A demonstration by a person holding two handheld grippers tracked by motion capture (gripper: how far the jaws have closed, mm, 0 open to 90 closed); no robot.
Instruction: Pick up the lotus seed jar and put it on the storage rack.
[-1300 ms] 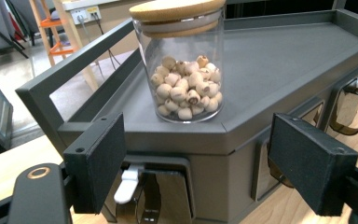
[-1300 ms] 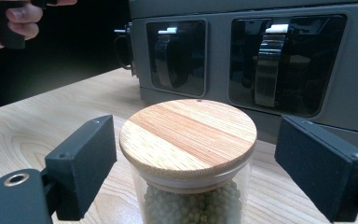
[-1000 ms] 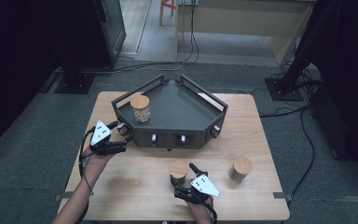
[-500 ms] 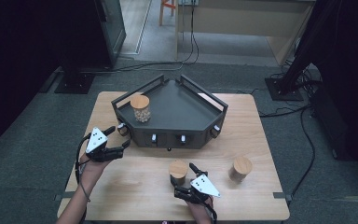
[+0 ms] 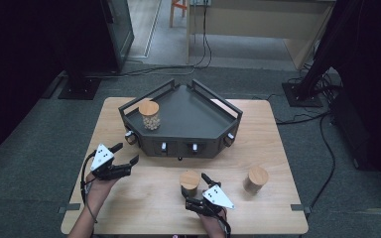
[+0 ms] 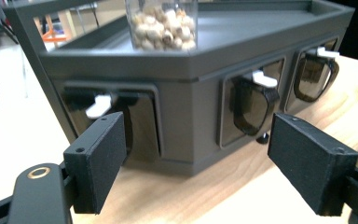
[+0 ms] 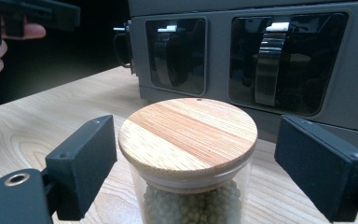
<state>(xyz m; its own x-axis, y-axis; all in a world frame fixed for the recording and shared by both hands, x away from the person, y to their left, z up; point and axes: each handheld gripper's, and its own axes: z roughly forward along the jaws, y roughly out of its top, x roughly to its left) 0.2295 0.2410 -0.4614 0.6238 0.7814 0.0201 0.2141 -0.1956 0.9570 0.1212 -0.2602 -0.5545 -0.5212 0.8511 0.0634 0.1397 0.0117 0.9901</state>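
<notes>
Straddling the wooden-lidded jar of green beans (image 7: 189, 163), the right gripper (image 5: 198, 193) has its jaws spread wide, one black pad at the lower left and one at the lower right of the right gripper view, with a clear gap to the glass on both sides and nothing gripped. That jar (image 5: 189, 182) stands upright on the wooden table (image 5: 144, 208) at lower centre of the high view, directly ahead of the right fingers and just in front of the grey tray stand (image 5: 188, 119); its long axis is vertical, so closing sideways below the lid looks like the likely next move. The left gripper (image 5: 121, 166), at lower left of the high view, is farther from it, jaws also wide and empty, facing the stand's front panels (image 6: 186, 112). A second lidded jar (image 5: 255, 179) sits to the right, well apart, and a jar of pale beans (image 5: 149, 115) stands on the stand's top.
</notes>
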